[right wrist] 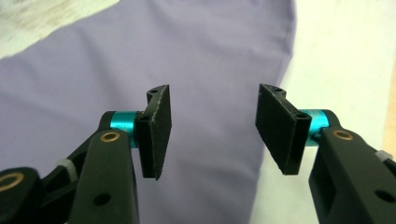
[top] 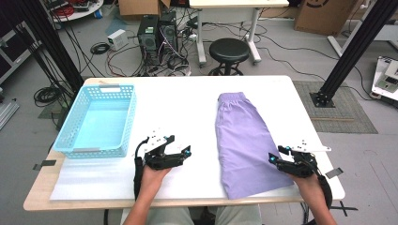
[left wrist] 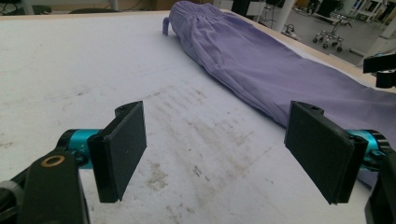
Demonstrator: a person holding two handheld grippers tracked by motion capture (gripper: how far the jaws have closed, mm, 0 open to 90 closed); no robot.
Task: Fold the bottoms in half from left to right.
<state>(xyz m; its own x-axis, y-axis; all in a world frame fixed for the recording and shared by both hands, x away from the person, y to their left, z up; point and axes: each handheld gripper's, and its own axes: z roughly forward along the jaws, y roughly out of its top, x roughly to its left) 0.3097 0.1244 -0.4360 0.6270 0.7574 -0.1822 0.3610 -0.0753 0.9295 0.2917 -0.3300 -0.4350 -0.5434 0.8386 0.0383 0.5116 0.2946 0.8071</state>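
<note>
A purple garment [top: 244, 140] lies folded lengthwise on the white table [top: 187, 98], its gathered waistband at the far end. My right gripper [top: 272, 157] sits at the garment's near right edge. In the right gripper view its jaws [right wrist: 212, 126] stand open just above the purple cloth [right wrist: 140, 56], with no cloth between the pads. My left gripper [top: 187, 152] rests left of the garment on bare table. Seen in the left gripper view, it [left wrist: 219, 140] is wide open with nothing between its pads, and the garment [left wrist: 261, 65] stretches away ahead and to the right.
A light blue plastic basket [top: 96, 119] stands at the table's left side, nothing inside it. Beyond the far edge are a black stool [top: 229, 52], computer towers [top: 157, 35] and cables on the floor. Black frame posts [top: 349, 51] rise at both sides.
</note>
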